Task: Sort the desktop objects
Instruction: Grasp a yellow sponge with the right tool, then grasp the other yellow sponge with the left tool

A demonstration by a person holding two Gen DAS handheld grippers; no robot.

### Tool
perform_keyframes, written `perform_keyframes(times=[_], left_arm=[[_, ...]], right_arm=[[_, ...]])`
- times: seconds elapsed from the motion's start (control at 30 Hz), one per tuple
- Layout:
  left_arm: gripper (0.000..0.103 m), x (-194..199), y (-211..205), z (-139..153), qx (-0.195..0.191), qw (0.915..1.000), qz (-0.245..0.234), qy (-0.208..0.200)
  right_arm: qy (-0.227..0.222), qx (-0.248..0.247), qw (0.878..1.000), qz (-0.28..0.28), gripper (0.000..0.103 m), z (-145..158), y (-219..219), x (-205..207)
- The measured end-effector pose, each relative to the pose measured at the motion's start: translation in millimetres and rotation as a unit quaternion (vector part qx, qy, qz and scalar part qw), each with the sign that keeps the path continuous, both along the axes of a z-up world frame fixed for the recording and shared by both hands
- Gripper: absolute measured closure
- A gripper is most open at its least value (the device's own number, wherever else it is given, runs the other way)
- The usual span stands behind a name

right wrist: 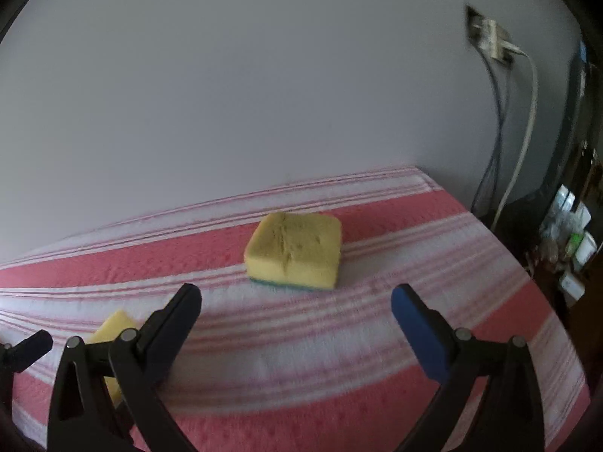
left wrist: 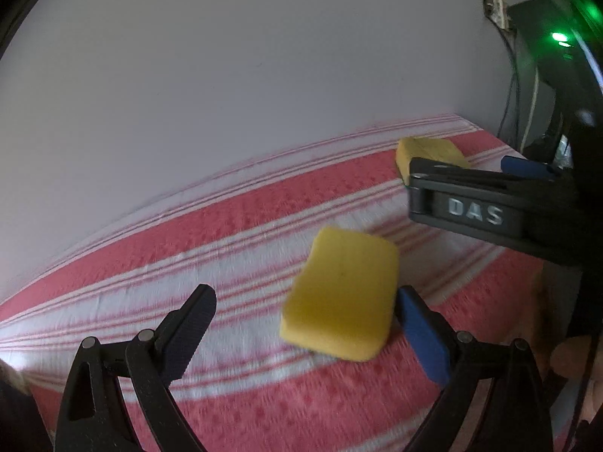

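Observation:
A flat yellow sponge (left wrist: pixel 341 293) lies blurred on the red-and-white striped cloth (left wrist: pixel 188 226), between the fingers of my open left gripper (left wrist: pixel 305 297) and close against its blue right pad (left wrist: pixel 422 335). Whether it touches the pad I cannot tell. A thicker yellow sponge (right wrist: pixel 294 250) with a green underside rests farther back, just ahead of my open right gripper (right wrist: pixel 297 297), which holds nothing. In the left wrist view this thick sponge (left wrist: pixel 429 150) is partly hidden by the right gripper's body (left wrist: pixel 475 211). The flat sponge (right wrist: pixel 113 326) shows at lower left in the right wrist view, behind a finger.
A plain pale wall (right wrist: pixel 264 94) rises directly behind the cloth. A wall socket (right wrist: pixel 490 37) with hanging cables (right wrist: pixel 520 143) is at the right. The cloth's right edge (right wrist: pixel 527 263) drops off beside cluttered shelves with bottles (right wrist: pixel 573 241). A dark unit with a green light (left wrist: pixel 557 37) stands at far right.

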State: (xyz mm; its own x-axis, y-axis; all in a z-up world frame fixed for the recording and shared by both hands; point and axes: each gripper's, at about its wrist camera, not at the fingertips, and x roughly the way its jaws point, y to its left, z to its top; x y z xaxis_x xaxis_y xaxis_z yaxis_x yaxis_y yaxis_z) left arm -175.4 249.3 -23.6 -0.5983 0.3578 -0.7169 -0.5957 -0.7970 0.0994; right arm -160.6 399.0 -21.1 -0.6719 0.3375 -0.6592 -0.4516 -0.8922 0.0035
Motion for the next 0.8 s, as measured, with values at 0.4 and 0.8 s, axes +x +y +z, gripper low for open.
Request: perform_keyframes(times=[0.4,0.8], left_arm=[[0.004,-29.1,10.3,-12.8,-0.004,0.9973,-0.001,-0.074],[0.048,-15.1,-15.2,-3.0,0.014,0.998,0.022,-0.057]], right_arm=[[-0.09,-0.051,0.994,-0.038,0.011,-26.8,30.8,-65.1],[-0.051,-0.051,0.996,-0.054,0.036,-11.8,15.6,-28.8]])
